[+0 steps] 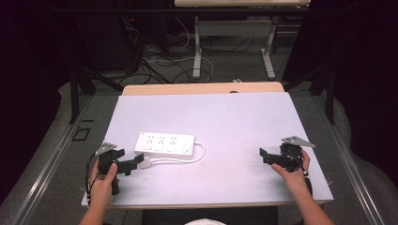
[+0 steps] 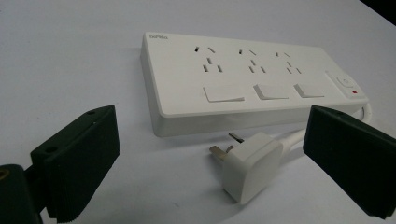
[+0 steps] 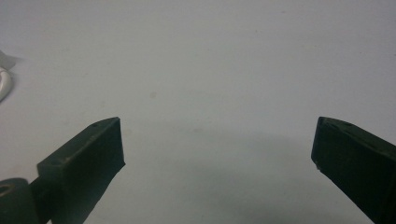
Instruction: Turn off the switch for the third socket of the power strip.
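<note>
left gripper [image 2: 205, 158] sitting wide open | plug [image 2: 250, 165] lying right between its jaws, prongs aiming at power strip [image 2: 243, 84] | right gripper [image 1: 272, 157] idling open, well apart

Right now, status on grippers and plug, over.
Left gripper open, straddling the plug, not touching. Right gripper open over bare table. Plug lies unplugged beside power strip. Nothing in the way.
</note>
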